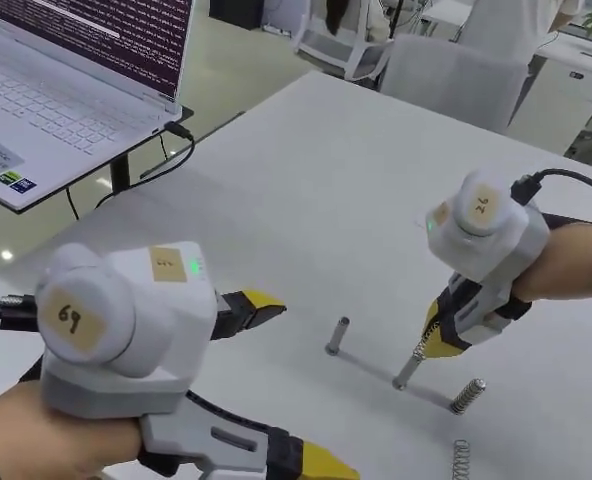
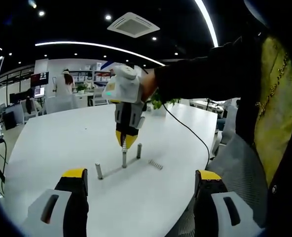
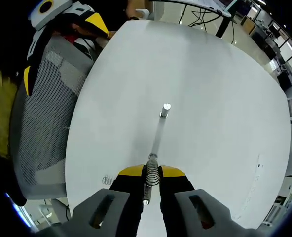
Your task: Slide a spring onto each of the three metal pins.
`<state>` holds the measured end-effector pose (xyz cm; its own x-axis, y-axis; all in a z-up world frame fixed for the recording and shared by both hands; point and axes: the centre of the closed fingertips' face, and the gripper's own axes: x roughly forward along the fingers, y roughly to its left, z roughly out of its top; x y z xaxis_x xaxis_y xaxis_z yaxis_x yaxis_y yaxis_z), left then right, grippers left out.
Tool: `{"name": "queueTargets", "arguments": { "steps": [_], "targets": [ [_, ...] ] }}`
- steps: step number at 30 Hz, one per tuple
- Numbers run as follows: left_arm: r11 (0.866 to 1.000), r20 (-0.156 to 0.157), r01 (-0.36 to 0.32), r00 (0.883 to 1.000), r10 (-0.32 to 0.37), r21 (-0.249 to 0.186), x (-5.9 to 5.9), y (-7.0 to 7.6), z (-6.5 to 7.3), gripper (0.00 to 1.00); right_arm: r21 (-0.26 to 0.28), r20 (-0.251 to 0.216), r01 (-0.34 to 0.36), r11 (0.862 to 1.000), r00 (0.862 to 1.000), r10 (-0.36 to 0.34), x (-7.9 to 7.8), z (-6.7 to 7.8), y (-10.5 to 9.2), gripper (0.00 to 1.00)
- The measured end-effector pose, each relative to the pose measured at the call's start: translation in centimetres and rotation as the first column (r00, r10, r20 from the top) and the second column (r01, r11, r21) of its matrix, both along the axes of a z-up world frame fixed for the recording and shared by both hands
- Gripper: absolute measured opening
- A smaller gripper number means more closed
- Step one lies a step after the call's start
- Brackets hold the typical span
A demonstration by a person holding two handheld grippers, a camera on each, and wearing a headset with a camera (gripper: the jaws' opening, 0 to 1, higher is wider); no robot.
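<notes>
The white tabletop (image 1: 356, 180) carries the whole job, and by my reading it is roughly a third done. The left gripper (image 2: 141, 175) hangs back near the person, its fingers wide apart and holding nothing. The right gripper (image 1: 431, 345) points down over the row of pins, its fingers clamped on the held spring (image 3: 152, 175). Three upright pins stand in a line on a thin strip. The end pin (image 1: 468, 396), nearest the person's right, looks already wrapped in coils, so that one counts as finished. The middle pin (image 1: 408, 372) stands directly under the right gripper, with the held spring's lower end at its tip. Whether the coils have started over the tip I cannot tell. The far pin (image 1: 338, 335) is bare metal from top to bottom. A loose spring (image 1: 461, 458) lies flat on the tabletop just beside the end pin, presumably for the bare one. What is left is to seat the held spring and then fit the loose one.
</notes>
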<state>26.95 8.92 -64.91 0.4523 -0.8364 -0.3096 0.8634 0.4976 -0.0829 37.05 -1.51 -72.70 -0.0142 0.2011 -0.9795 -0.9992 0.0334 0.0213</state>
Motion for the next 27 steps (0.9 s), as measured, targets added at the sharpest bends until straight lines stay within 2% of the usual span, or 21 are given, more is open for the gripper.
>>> {"name": "queueTargets", "arguments": {
  "steps": [16, 27],
  "targets": [
    [1.000, -0.007, 0.007, 1.000, -0.007, -0.003, -0.2, 0.0, -0.1, 0.85, -0.007, -0.007, -0.002, 1.000, 1.000, 0.001, -0.2, -0.6, 0.1, 0.08],
    [1.000, -0.008, 0.006, 1.000, -0.006, -0.001, -0.1, 0.0, -0.1, 0.84, -0.023, -0.007, -0.010, 1.000, 1.000, 0.010, 0.0, -1.9, 0.0, 0.08]
  ]
}}
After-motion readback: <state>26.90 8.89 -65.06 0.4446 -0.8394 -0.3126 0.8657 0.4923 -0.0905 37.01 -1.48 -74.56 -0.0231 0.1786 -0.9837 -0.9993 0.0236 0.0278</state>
